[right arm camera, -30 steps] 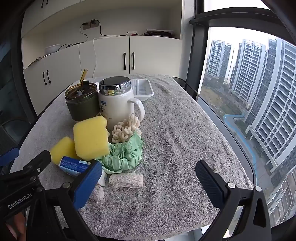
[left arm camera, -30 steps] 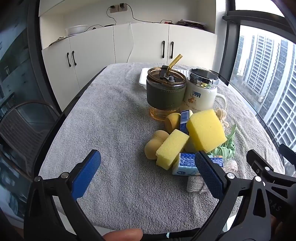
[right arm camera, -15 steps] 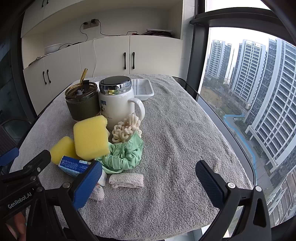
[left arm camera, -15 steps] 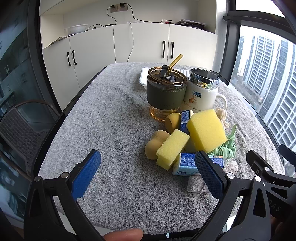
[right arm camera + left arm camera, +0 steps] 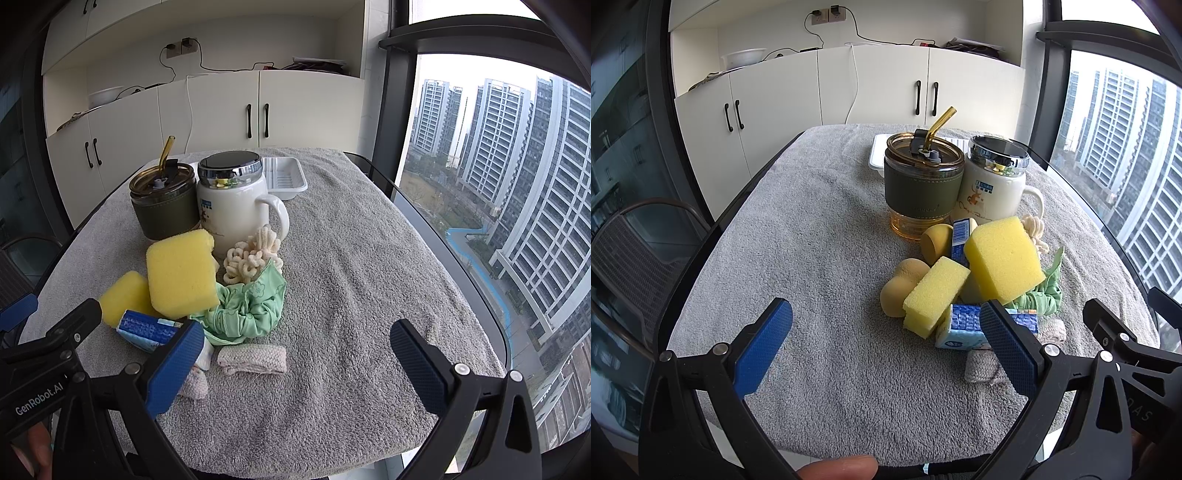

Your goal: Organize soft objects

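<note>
Left gripper (image 5: 885, 341) and right gripper (image 5: 297, 363): both spread wide, empty, above the near towel (image 5: 351, 258) edge. Soft pile (sponges (image 5: 181, 273), green cloth (image 5: 247, 314)) lies mid-table before the mug (image 5: 234, 206).

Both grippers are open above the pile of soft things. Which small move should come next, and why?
Probably lower the open right gripper onto the folded knitted cloth. It lies apart at the pile's near edge, with nothing on it, just ahead of the fingers. The big yellow sponge leans on other things, so moving it first may disturb the pile.
</note>
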A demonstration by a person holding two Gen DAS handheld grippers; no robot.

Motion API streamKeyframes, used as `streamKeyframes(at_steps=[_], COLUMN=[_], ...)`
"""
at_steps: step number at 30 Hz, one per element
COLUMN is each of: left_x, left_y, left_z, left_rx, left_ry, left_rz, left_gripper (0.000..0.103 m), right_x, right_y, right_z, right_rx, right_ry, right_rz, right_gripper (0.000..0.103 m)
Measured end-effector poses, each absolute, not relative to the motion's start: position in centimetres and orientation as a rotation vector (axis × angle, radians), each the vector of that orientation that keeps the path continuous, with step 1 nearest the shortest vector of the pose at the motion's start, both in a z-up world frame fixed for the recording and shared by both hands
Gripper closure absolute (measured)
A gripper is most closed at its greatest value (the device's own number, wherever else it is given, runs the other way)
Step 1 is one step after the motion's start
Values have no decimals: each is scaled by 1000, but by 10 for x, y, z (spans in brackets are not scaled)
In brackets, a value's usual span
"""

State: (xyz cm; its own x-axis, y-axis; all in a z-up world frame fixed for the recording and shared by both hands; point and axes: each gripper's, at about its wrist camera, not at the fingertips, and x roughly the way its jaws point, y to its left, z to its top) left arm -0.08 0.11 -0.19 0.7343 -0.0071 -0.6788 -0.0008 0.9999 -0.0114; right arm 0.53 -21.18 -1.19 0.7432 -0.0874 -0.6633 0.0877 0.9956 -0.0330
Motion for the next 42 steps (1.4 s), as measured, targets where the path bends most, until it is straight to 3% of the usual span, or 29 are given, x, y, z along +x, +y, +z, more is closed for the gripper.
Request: streamKeyframes(at_steps=[42], left_x=[0], left_y=[1], left_z=[-4], left_rx=[-12], left_ry=[749], left_rz=[-4], left_gripper=[0], right_x=[6], right_y=[-211], right_z=[-12], right_rx=[-2], right_ry=[729], right_rz=[-97], right_gripper=[0])
